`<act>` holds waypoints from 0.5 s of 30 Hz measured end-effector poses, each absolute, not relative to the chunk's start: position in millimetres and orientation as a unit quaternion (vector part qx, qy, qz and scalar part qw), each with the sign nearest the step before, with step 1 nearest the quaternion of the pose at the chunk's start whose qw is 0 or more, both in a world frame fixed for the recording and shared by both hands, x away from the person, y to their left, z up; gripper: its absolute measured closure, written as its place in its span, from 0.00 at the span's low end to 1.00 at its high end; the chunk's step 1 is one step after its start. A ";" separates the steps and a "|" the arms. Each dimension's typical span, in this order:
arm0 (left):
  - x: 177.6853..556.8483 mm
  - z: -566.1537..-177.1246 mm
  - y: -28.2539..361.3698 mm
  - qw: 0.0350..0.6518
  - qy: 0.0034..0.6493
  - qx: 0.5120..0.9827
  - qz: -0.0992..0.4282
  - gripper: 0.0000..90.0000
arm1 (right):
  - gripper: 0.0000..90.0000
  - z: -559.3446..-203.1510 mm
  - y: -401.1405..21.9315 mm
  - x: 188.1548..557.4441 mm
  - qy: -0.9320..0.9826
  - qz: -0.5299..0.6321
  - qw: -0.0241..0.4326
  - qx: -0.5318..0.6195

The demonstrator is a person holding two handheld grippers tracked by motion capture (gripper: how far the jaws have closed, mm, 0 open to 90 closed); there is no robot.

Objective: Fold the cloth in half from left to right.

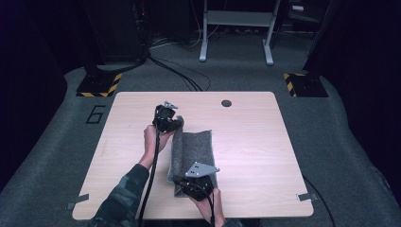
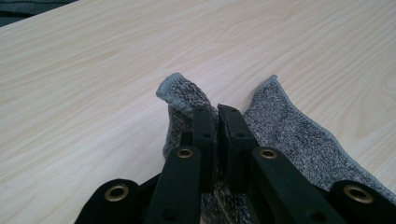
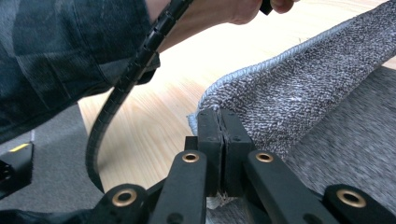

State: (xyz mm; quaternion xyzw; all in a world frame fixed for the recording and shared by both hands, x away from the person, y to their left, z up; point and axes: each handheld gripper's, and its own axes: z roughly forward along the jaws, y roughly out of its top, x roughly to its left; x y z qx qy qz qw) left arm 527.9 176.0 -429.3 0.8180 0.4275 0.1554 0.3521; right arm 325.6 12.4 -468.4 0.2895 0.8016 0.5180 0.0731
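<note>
On the tabletop (image 1: pixel 246 142) your grey speckled cloth (image 1: pixel 198 146) lies half folded; both grippers, left (image 1: pixel 176 124) and right (image 1: pixel 189 182), pinch its hemmed edge.

Grey cloth (image 1: pixel 196 149) on the wooden table (image 1: pixel 255 142), left edge lifted. Left gripper (image 1: pixel 176 122) clamps its far corner. Right gripper (image 1: pixel 185 183) clamps the near corner.

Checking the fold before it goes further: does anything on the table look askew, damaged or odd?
Nothing looks damaged. The grey cloth lies mid-fold: the left gripper and right gripper each pinch a corner of its left edge, lifted over the rest. The far corner curls slightly, as expected mid-fold. The table looks tidy.
</note>
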 end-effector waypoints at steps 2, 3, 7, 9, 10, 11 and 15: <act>528.9 -432.3 169.8 0.355 0.427 0.818 0.153 0.95 | 0.98 -470.4 5.4 326.1 0.804 0.512 0.075 0.292; 529.6 -434.1 166.3 0.356 0.425 0.818 0.151 0.95 | 0.98 -471.6 1.9 327.5 0.804 0.511 0.075 0.294; 532.3 -441.2 151.6 0.363 0.421 0.820 0.137 0.95 | 0.98 -475.4 -10.9 327.4 0.806 0.502 0.081 0.304; 532.7 -444.0 143.8 0.361 0.417 0.823 0.134 0.95 | 0.98 -479.6 -17.8 327.6 0.807 0.495 0.075 0.313; 533.0 -445.6 139.7 0.362 0.414 0.824 0.134 0.95 | 0.98 -481.1 -20.6 327.4 0.808 0.492 0.076 0.315; 533.0 -447.0 135.5 0.362 0.414 0.825 0.132 0.95 | 0.98 -483.2 -23.7 326.6 0.808 0.489 0.075 0.319; 534.5 -454.1 121.4 0.357 0.411 0.829 0.127 0.95 | 0.98 -490.6 -35.2 326.4 0.810 0.478 0.077 0.332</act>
